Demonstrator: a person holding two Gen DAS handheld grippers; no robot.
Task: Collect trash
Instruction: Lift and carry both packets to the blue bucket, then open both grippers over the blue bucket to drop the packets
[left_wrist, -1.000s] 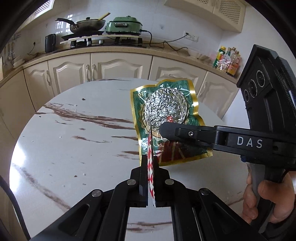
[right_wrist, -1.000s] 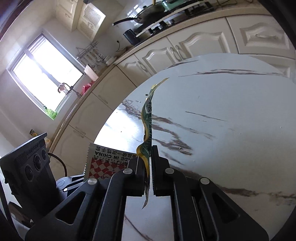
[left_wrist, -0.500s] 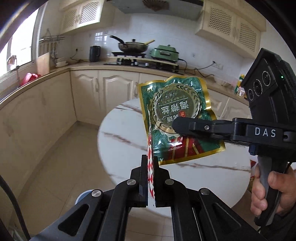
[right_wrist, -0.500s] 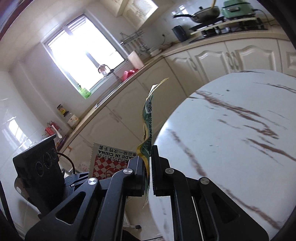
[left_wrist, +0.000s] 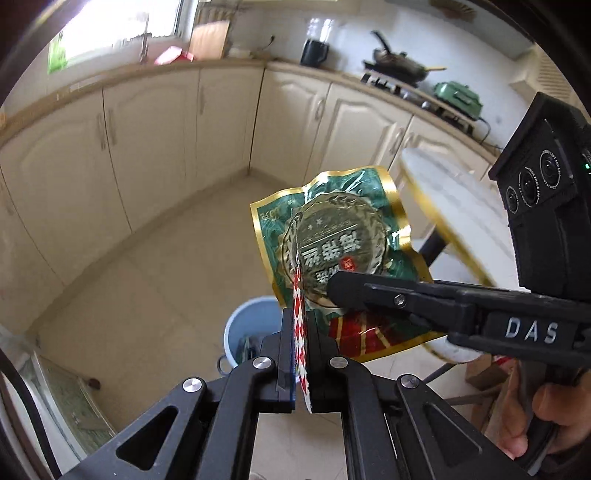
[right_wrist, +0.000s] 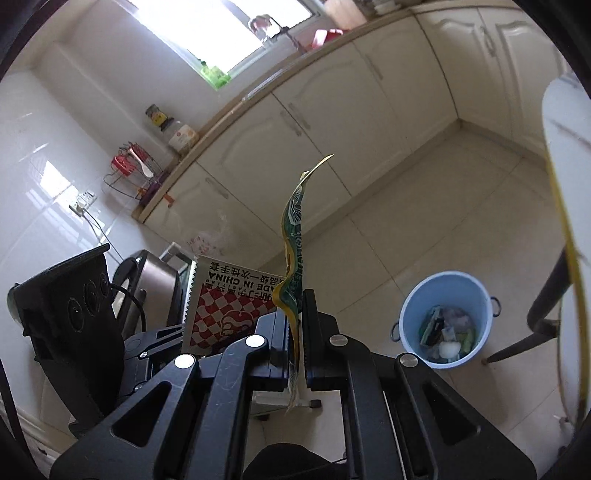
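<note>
We are holding one piece of trash in each gripper above the kitchen floor (left_wrist: 155, 266). Our left gripper (left_wrist: 302, 343) is clamped tight on a red-and-white checked packet (left_wrist: 298, 317), which we are seeing edge-on in the left wrist view, standing up between the closed jaws. In the right wrist view the same packet (right_wrist: 225, 306) is showing its flat face, with black print along its upper border, held out to the left of our right gripper (right_wrist: 295, 332).

Our right gripper is likewise pinched shut, on a green pouch (left_wrist: 340, 258) with a gold rim. In the left wrist view the pouch is facing us with its round emblem, and the right gripper's fingers are reaching in from the right and gripping it low on the emblem. In the right wrist view the pouch (right_wrist: 293, 240) is rising edge-on and wavy from between the jaws.

A blue bin (right_wrist: 445, 319) is standing on the floor below and to the right of the right gripper, already holding some rubbish. In the left wrist view we are seeing only part of the bin (left_wrist: 247, 332), just behind the left gripper's fingers. The marble table (left_wrist: 458, 206) is lying off to the right, near the bin.
</note>
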